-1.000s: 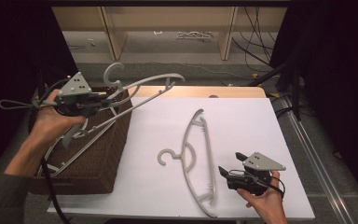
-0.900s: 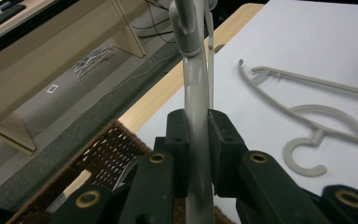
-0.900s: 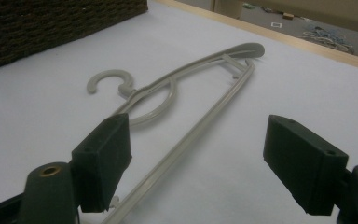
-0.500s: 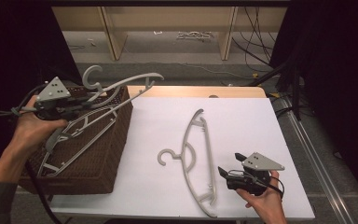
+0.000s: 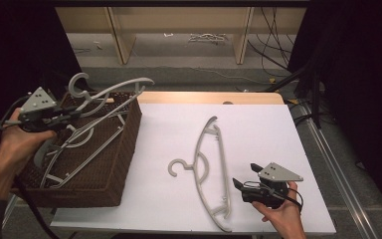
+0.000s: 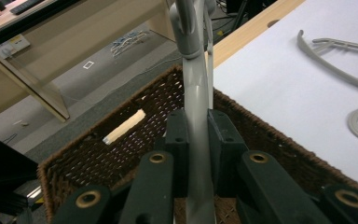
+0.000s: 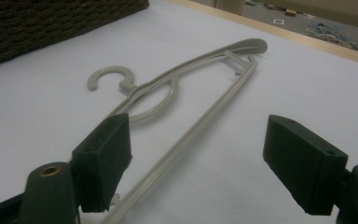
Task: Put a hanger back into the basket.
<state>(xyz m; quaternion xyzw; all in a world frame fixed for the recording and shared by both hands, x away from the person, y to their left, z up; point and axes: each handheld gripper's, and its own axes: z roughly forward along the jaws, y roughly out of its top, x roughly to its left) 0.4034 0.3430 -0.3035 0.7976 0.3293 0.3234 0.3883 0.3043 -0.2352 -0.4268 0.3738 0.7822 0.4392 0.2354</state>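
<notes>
Over the wicker basket (image 5: 114, 164) at the table's left edge: left gripper (image 5: 72, 117) pinching a grey plastic hanger (image 5: 110, 92) by its arm, pads pressed flat against both sides of the bar, as seen in the left gripper view (image 6: 196, 140). Hanger held tilted above the basket, hook (image 5: 78, 83) up and toward the far side, far tip jutting past the basket's far right corner. More grey hangers (image 5: 67, 149) lying inside the basket beneath it.

Near the table's front right corner: right gripper (image 5: 238, 185) spread wide, holding nothing, resting low just beside the near end of a second hanger (image 5: 210, 164) that lies flat on the white table top (image 5: 258, 124), hook pointing left. In the right gripper view, that hanger (image 7: 186, 88) stretching away between the open jaws.

Likely risks: held hanger twisting in so narrow a pinch; its hook or bar snagging on the hangers below or on the basket rim during lowering, leaving it propped half out. On the right, a thin bar flat on the table, easy to miss or push away on closing.
</notes>
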